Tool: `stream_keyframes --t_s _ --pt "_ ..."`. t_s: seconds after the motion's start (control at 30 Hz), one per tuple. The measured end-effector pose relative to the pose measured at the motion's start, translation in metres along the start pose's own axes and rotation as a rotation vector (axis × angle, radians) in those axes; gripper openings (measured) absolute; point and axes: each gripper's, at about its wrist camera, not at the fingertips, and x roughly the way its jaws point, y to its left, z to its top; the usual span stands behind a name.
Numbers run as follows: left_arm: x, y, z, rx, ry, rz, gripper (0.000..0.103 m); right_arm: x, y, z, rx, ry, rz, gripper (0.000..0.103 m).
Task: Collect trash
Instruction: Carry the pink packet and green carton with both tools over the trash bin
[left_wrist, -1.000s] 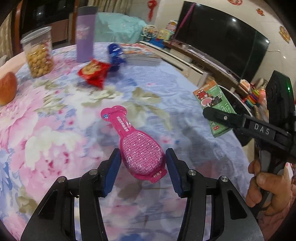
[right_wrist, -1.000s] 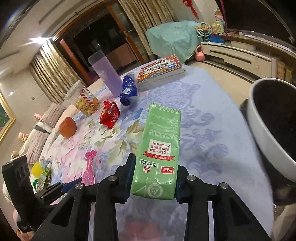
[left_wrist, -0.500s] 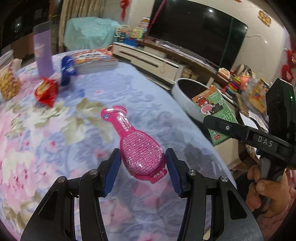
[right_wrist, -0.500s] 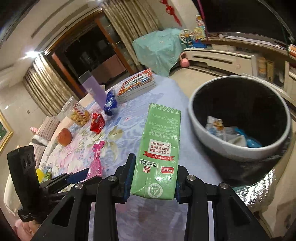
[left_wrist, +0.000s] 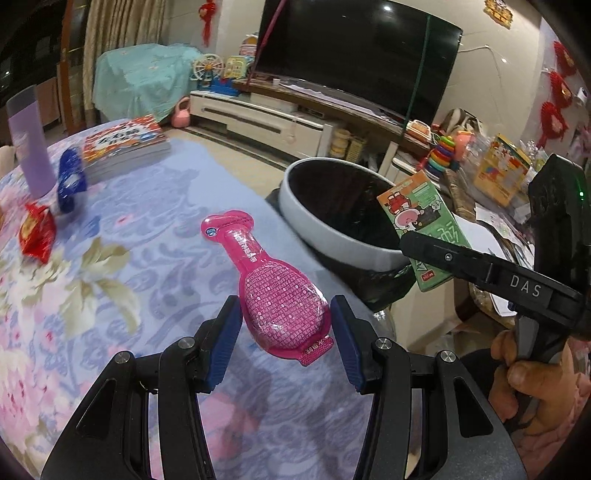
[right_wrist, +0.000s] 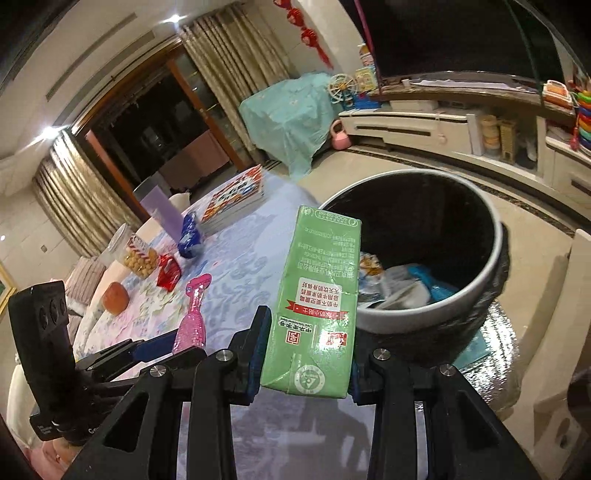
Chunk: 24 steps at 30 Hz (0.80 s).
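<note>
My left gripper (left_wrist: 284, 332) is clamped on a pink blister pack (left_wrist: 275, 291), held above the floral tablecloth (left_wrist: 110, 295) near its edge. My right gripper (right_wrist: 306, 362) is clamped on a green drink carton (right_wrist: 317, 306), raised beside the trash bin (right_wrist: 496, 258). The bin stands just off the table edge; its black-lined inside holds crumpled wrappers (right_wrist: 402, 284), white and blue, too jumbled to name. The carton hides the bin's near-left rim. Farther back on the cloth sit a red snack packet (left_wrist: 37, 236), a blue wrapper (left_wrist: 70, 181), a purple tumbler (left_wrist: 31, 144), a stack of books (left_wrist: 125, 142) and a jar of round snacks (right_wrist: 138, 254).
</note>
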Motion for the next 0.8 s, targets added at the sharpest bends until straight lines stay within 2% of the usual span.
stream_keyframes --t_s 0.33,0.8 --pt "0.016 -0.026 0.021 0.044 0.004 -0.025 0.049 -0.016 -0.028 0.014 0.023 -0.041 -0.036 0.035" --pt "0.035 -0.043 0.05 0.082 -0.003 -0.041 0.049 -0.014 -0.056 0.028 0.042 -0.04 -0.067 0.035"
